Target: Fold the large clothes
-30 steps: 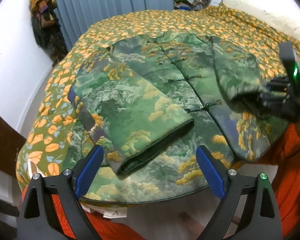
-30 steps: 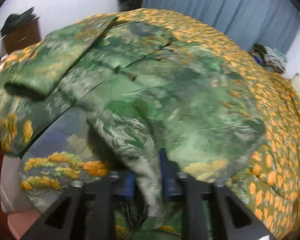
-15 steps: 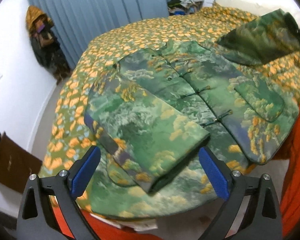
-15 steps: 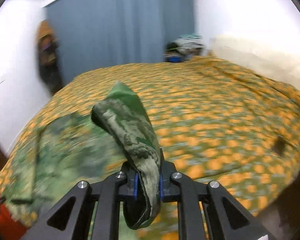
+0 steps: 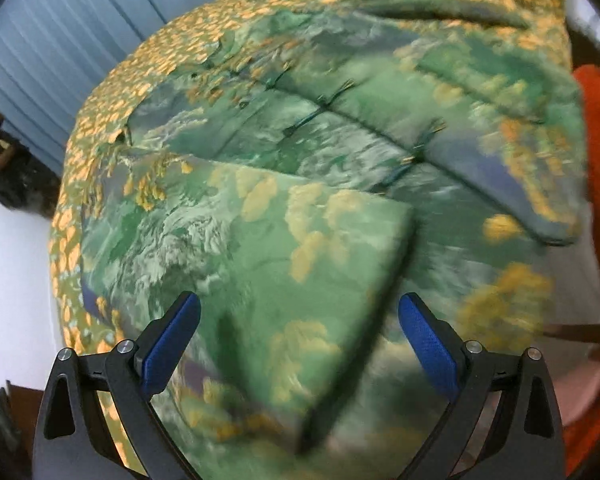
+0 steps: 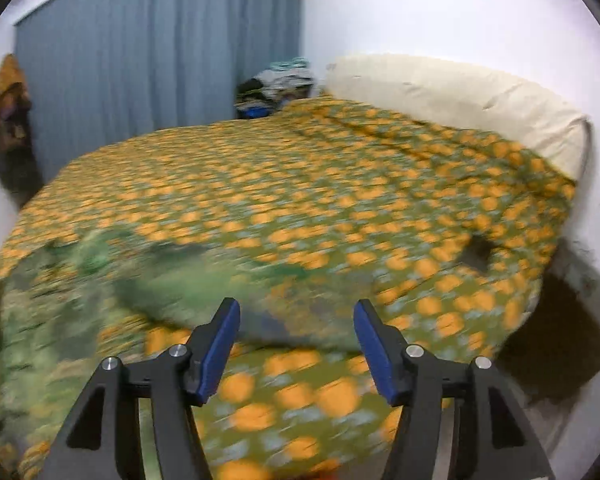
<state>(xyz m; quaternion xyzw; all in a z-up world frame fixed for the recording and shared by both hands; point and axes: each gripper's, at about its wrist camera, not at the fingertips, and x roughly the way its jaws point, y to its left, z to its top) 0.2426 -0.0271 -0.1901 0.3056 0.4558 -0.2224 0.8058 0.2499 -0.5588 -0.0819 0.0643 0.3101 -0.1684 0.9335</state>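
Jacket (image 5: 340, 152) lies flat on the bed (image 6: 300, 184), front up, near sleeve (image 5: 268, 272) folded across its body, far sleeve (image 5: 440, 12) lying out on the bedspread. Left gripper (image 5: 300, 336) hangs low over the folded sleeve, jaws spread wide, nothing between them. Right gripper (image 6: 296, 344) released too, jaws apart above the bedspread with blurred green cloth just ahead; pillow (image 6: 460, 100) at the bed's far right, curtain (image 6: 152, 60) behind.

Bare bedspread (image 6: 300, 184) offers passage; pillow (image 6: 460, 100) and clothes pile (image 6: 276, 84) border it.
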